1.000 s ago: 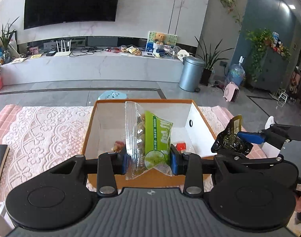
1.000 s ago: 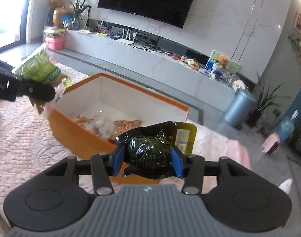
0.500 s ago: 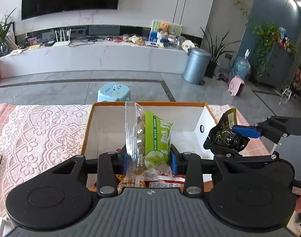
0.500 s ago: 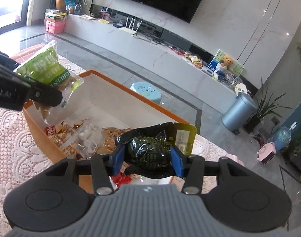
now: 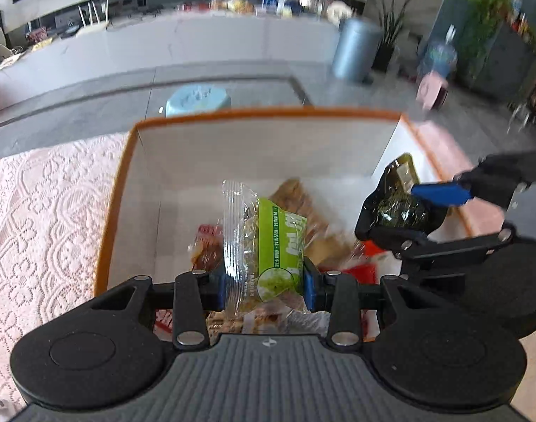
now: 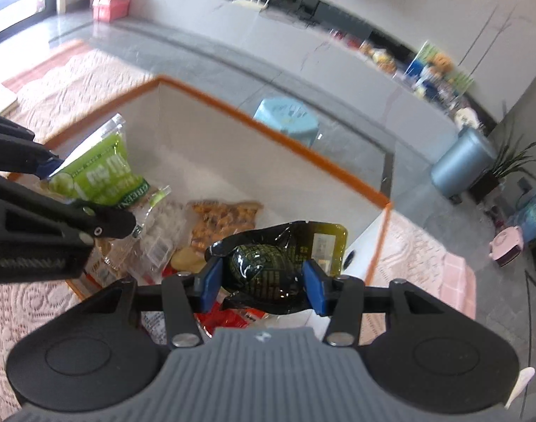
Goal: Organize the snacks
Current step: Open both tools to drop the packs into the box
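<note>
Your left gripper [image 5: 264,286] is squeezed tight on the green snack bag [image 5: 268,246], and your right gripper [image 6: 260,281] pinches the dark shiny pack [image 6: 268,267]. Both hang over the near end of the orange-edged box [image 5: 116,190], above the snacks already inside. If you let go too early, a pack could hit the box's near wall and slide onto the lace cloth [image 5: 39,211] beside the box. The two grippers are close, so they could bump. The snacks in the box are blurry, and your grippers hide the box's near wall.
</note>
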### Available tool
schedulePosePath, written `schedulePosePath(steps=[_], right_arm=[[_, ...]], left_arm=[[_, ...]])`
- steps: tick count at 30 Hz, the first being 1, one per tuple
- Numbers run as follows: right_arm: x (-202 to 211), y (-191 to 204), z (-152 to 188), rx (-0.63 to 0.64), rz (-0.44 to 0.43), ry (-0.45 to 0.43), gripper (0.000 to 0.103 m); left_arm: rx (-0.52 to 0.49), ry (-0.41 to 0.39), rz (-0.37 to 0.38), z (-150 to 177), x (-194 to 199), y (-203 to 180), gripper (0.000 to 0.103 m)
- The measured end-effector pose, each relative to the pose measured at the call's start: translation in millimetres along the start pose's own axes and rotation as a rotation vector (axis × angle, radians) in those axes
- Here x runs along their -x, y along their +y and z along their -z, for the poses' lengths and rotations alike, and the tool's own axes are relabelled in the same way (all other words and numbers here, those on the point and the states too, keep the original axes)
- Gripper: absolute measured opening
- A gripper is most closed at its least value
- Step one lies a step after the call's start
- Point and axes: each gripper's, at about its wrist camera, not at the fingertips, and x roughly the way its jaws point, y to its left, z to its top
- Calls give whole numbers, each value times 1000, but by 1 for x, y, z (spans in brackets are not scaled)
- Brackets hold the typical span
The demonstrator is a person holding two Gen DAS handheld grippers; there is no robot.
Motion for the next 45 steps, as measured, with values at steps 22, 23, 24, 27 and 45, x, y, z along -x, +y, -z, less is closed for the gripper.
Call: schedulePosePath(steps=[22,23,24,27,45], right_arm=[[-55,12,1,122,-42,170,50],[-55,12,1,126,-41,170,50],[-55,13,2,130,-39,170,50],[-54,11,1,119,-38,175,51],[-18,8,-1,137,70,119,77]], left_arm=[[-107,107,17,-11,-39,-12,52],[-104,107,17,-11,-39,-11,54],[-100,105,14,-11,-38,-10,57],[-91,96,4,-11,-37,-8,64],[-109,-27,-20,-8,8,-14,82]])
